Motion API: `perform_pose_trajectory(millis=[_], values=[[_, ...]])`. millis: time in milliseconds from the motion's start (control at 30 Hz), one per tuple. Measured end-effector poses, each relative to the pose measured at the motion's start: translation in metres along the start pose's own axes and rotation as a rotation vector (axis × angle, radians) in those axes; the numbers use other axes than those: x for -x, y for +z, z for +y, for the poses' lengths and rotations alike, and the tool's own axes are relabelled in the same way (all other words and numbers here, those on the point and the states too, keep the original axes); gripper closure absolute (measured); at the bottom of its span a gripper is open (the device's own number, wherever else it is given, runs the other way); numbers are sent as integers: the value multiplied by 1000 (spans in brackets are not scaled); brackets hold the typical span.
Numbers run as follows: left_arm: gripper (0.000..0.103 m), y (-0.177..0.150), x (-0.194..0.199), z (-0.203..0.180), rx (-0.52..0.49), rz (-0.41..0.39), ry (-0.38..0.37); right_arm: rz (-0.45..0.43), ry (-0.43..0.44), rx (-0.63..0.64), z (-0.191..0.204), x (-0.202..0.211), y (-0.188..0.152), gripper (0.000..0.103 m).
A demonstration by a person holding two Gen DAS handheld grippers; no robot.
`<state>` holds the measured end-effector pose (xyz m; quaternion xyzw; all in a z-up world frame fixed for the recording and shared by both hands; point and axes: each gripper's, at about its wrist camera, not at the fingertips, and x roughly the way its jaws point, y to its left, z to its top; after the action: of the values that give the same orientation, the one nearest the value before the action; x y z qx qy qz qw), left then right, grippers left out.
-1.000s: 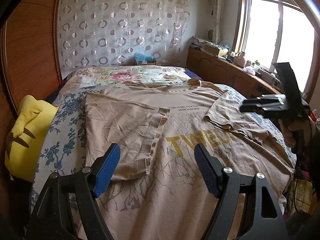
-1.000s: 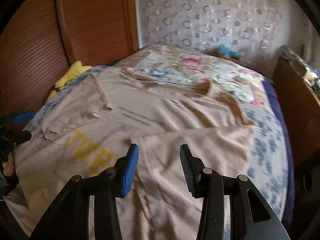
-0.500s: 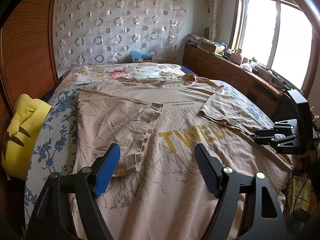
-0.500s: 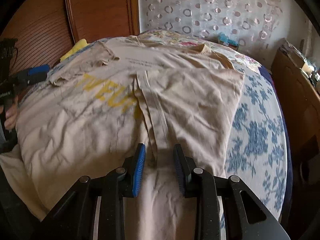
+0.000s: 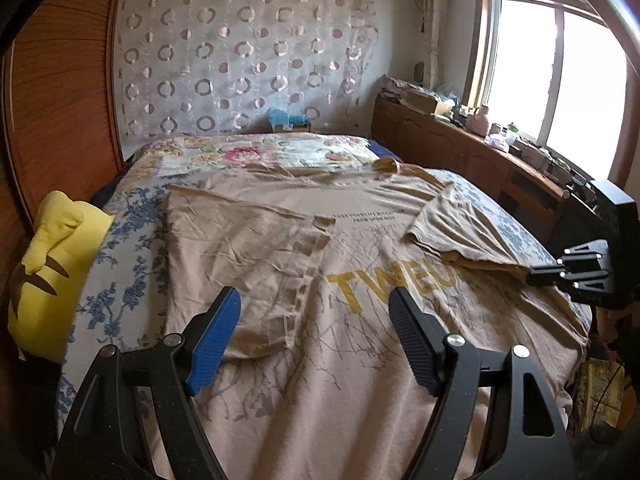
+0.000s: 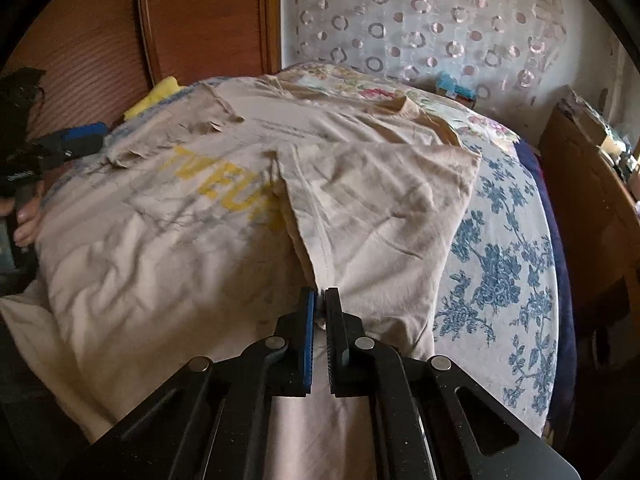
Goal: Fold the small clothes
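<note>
Lying flat across the bed (image 5: pixel 120 248): one beige T-shirt (image 5: pixel 360 360), printed side up, yellow lettering mid-chest, both side panels already turned inward over the body.

Right gripper (image 6: pixel 318 300): jaws have just been closing and now pinch the hem corner of the folded-in panel (image 6: pixel 380 208) between their pads; cloth puckers into the nip.

Left gripper (image 5: pixel 314 320): jaws stand wide apart above the shirt's lower half, nothing between them, no contact visible.

Handling, judged: thin knit cotton, light, limp, creased; it will drape and slide on itself, not hold a shape. A pinch on a single layer would likely drag one ply and undo the fold. Best holds are the stitched hem band (image 5: pixel 296 280) and corners, where cloth is doubled and firmer.

Adjacent: yellow plush cushion (image 5: pixel 52 276) at bed edge; floral quilt (image 5: pixel 256 152) beyond the collar.
</note>
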<state>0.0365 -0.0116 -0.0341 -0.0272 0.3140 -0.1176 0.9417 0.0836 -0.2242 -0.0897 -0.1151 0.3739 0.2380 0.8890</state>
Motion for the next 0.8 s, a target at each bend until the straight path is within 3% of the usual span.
perform_pose_trajectory(millis=[167, 267, 400, 800], values=[[26, 6, 3, 5, -5, -2, 20, 2, 3, 6, 9, 1, -1, 96], [26, 9, 3, 8, -11, -3, 32, -12, -21, 1, 9, 1, 3, 73], [26, 13, -1, 13, -17, -1, 50, -36, -20, -16, 6, 0, 7, 54], [26, 34, -38, 41, -78, 71, 109, -41, -111, -134, -58, -39, 34, 51]])
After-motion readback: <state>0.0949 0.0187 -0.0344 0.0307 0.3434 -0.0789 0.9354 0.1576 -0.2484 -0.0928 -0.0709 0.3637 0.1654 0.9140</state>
